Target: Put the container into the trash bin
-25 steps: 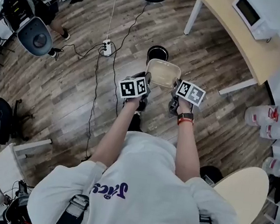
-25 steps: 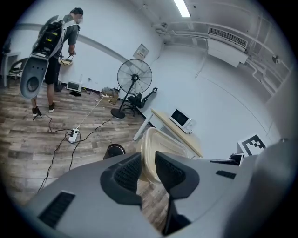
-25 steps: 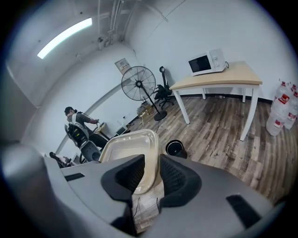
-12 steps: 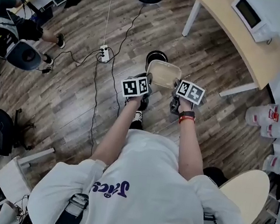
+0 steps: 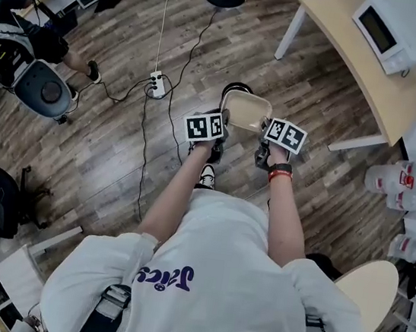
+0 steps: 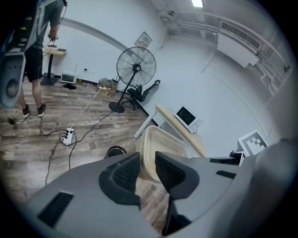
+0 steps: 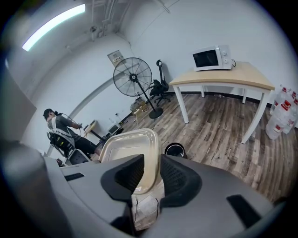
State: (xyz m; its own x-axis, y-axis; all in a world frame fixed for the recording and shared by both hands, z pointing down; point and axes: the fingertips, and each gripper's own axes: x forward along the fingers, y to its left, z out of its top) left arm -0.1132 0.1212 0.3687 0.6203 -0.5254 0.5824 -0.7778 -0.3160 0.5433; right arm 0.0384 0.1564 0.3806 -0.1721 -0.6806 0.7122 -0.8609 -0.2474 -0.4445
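Two grippers share one load. The left gripper [image 6: 146, 169] has its jaws clamped on the left rim of the pale plastic container [image 5: 246, 111]; the right gripper [image 7: 151, 175] is pinched on the opposite rim; the tub hangs in the air between them, its open face toward the head camera.

From the head view both sets of jaw tips are buried under the marker cubes; the black trash bin [image 5: 237, 88] is mostly hidden too, just a dark arc peeking out at the container's 12 o'clock. In each gripper view the container's near part disappears behind the jaws; the bin's whole mouth shows on the floor at 1 o'clock of the right jaws.

A second ago the bin's full round mouth sat clear beyond the container; now the container overlaps it, and both grips are unchanged.
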